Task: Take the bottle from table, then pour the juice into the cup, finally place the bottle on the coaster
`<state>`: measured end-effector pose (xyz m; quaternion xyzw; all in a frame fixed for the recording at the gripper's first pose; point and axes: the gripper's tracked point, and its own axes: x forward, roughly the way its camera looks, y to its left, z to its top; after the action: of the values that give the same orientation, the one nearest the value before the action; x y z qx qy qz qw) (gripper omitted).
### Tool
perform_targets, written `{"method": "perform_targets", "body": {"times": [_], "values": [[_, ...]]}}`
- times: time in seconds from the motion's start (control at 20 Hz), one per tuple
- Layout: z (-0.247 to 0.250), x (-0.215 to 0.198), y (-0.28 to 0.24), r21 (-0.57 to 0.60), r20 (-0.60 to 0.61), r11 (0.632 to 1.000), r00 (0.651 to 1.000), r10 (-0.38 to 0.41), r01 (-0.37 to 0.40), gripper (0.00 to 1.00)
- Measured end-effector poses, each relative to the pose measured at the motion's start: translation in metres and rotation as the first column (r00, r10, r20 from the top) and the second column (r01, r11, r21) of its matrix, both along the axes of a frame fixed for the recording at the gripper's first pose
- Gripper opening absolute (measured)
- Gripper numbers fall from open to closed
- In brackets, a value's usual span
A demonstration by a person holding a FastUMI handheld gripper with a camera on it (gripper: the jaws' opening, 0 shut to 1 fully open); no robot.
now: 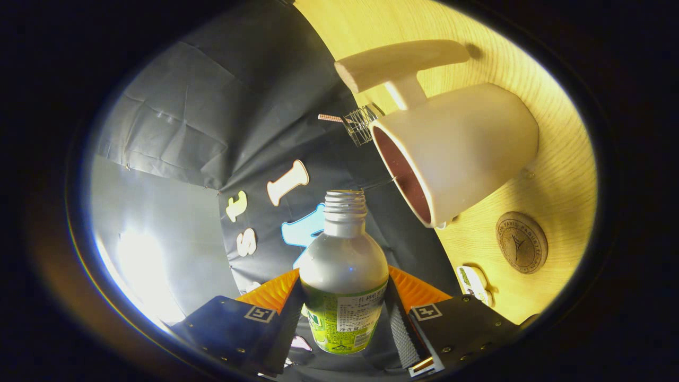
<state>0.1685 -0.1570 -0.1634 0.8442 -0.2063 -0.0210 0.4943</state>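
**Bottle gripped and tilted toward the cup**

Now you have the bottle (344, 265) clamped between the two fingers of the tongs (344, 313), one finger pressed against each side of its labelled lower body. The tongs are closed down to the width of the bottle and hold nothing else. The bottle's silvery shoulder and threaded neck point straight ahead of the fingers, and its cap is off, so the bare threads show at the mouth.

Just beyond the bottle's mouth and a little to the right you see the cup (467, 148), a pale mug with a dark inside. Its open rim faces toward the bottle, and its handle sticks out on the far side. The whole view is rolled over, so the cup appears to lie sideways against the wooden surface (562, 175), though it stands on it.

Near the cup, on the same surface, lies the round coaster (521, 242), brownish with a stamped mark, apart from the cup and with nothing on it. Closer to your right finger, a small white cap-like item (473, 282) rests on the surface. Behind the cup's rim a small wire spring-like piece (360, 124) pokes out.
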Motion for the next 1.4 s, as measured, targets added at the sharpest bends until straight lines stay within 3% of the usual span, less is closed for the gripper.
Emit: {"method": "perform_targets", "body": {"times": [0.95, 1.4], "values": [[-0.009, -0.009, 0.004, -0.037, -0.003, 0.999, 1.0, 0.015, -0.015, 0.77], [-0.001, -0.013, 0.0, -0.125, -0.004, 0.992, 1.0, 0.003, -0.004, 0.78]]}}
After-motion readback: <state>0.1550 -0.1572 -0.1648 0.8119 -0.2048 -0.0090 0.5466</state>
